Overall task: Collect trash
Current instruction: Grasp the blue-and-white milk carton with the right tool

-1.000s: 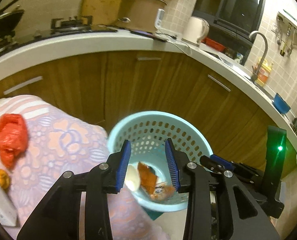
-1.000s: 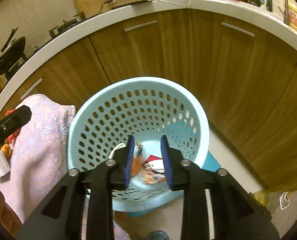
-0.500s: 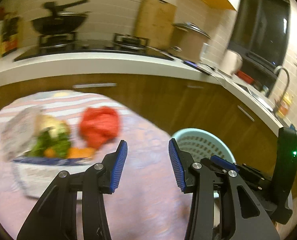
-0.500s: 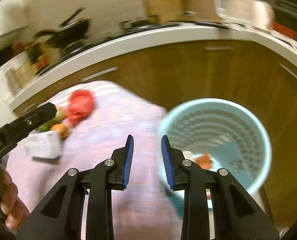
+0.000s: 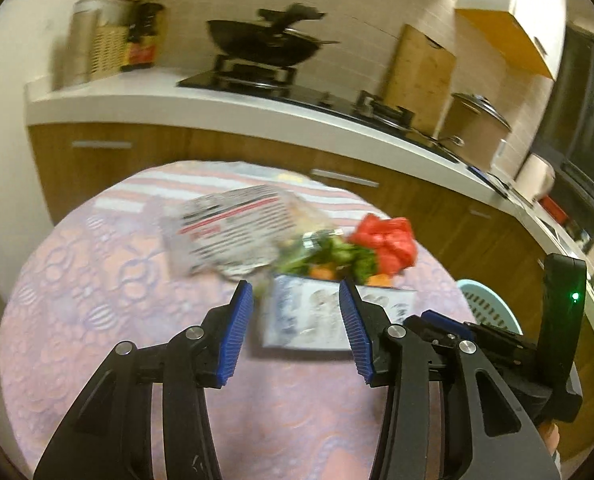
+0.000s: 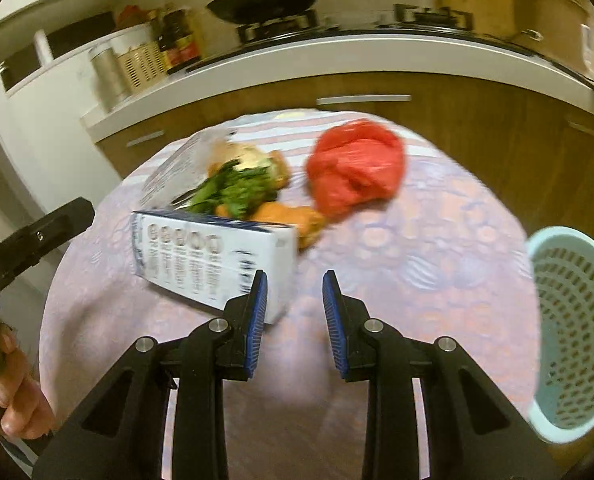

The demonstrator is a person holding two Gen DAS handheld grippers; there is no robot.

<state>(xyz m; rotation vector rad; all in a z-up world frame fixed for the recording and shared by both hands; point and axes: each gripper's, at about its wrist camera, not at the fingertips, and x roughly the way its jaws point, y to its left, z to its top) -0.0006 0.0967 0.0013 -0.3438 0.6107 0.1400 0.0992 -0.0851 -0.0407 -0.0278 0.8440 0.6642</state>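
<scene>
At the right edge of the right wrist frame stands a pale blue perforated basket (image 6: 573, 332); its inside is not visible. On the pink patterned tablecloth (image 6: 437, 248), mid-frame, the trash lies clustered: a white printed carton (image 6: 213, 264), green vegetable scraps (image 6: 237, 192), orange peel (image 6: 297, 218) and a crumpled red plastic bag (image 6: 355, 172). The left gripper (image 5: 295, 328) is spread wide; the right gripper (image 6: 295, 314) gapes narrower, empty.

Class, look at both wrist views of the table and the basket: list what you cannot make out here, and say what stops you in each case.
- Inside of the blue basket: cut off by the right wrist view's edge; contents unseen.
- Print on the white carton: motion blur in both views.
- Clear printed bag: blurred; contents unclear.
- Orange scraps beside the greens: blurred and partly behind the carton.
- Red plastic bag: contents hidden.
</scene>
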